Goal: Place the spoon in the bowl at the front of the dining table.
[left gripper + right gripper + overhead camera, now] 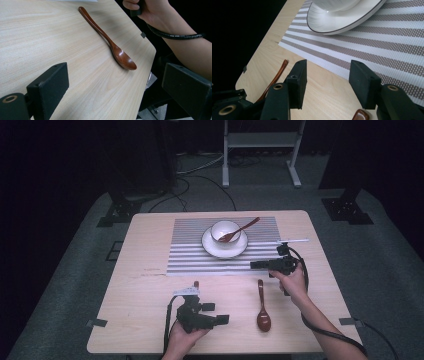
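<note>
Brown wood is what the work turns on: a spoon (263, 307) lies flat on the bare table (150, 290), between the two hands, its long axis running from the near edge toward the striped mat (190, 257), bowl end toward the person and handle tip pointing at the mat. The right gripper (256, 265) hovers just past that handle tip, over the mat's near edge, jaws well apart with nothing between them; in the right gripper view the handle tip (361, 115) sits just below the gap. The left gripper (223, 319) rests to the spoon's left, jaws wide and empty. The right hand looks nearer the handle. A second spoon (239, 230) leans in the bowl (225, 231) on its plate (212, 250). No writing or labels can be read.
</note>
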